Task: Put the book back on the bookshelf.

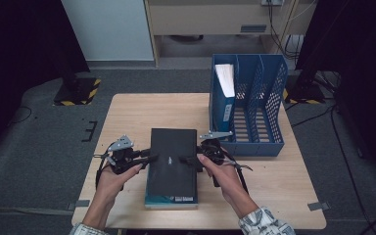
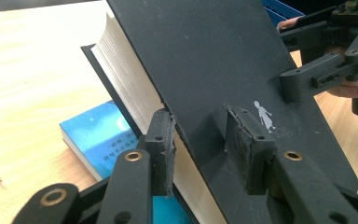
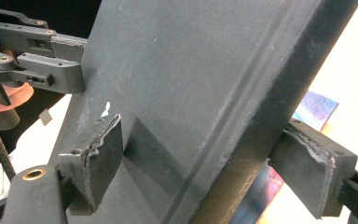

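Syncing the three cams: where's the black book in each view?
High view: black book centre table, atop a blue book.
Left gripper view: slants from top centre to bottom right.
Right gripper view: across the middle.
Shared landmark: small white figure on its cover.

You see a matt black book (image 2: 223, 65) with rough paper pages, a glossy blue book (image 2: 100, 135) at 7 o'clock, on a smooth pale wood table (image 1: 127, 112).

Black book (image 1: 172, 159), blue book (image 2: 98, 135) beneath, blue file rack (image 1: 262, 98), pale wood table (image 1: 127, 112)
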`<action>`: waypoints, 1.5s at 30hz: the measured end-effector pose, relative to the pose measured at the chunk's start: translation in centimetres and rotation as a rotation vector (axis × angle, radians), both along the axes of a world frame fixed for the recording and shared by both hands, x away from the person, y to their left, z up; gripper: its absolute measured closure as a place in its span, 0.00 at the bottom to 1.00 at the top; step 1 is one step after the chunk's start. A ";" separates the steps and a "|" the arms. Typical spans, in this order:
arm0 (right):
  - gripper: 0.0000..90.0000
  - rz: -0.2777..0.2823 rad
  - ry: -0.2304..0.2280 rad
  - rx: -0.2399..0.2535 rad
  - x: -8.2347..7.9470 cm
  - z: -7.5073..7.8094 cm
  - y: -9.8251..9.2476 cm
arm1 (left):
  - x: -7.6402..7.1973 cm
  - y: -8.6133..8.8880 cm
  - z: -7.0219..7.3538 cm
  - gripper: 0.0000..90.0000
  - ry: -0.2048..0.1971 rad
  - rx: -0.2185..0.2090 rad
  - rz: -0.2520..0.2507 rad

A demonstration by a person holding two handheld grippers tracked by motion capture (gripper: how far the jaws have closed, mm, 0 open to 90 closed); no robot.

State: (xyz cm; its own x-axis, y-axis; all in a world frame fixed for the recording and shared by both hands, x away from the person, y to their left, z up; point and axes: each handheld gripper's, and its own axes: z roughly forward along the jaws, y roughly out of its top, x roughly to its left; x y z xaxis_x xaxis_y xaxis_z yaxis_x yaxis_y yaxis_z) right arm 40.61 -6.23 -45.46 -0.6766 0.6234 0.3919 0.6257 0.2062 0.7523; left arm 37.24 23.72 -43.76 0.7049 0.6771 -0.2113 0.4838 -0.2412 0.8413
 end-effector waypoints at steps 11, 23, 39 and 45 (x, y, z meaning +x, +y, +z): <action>0.22 -0.001 -0.014 -0.004 0.5 0.4 0.4 | 0.1 0.3 0.2 0.72 -0.001 0.002 0.010; 0.21 -0.009 -0.012 0.003 0.5 0.3 0.5 | 0.0 0.2 0.2 0.72 -0.003 0.007 0.012; 0.26 -0.012 -0.051 0.010 1.4 1.3 0.7 | 1.1 0.3 1.6 0.74 -0.042 0.048 0.008; 0.27 -0.022 -0.071 0.005 2.4 2.0 0.9 | 2.0 0.3 2.0 0.76 -0.047 0.056 0.018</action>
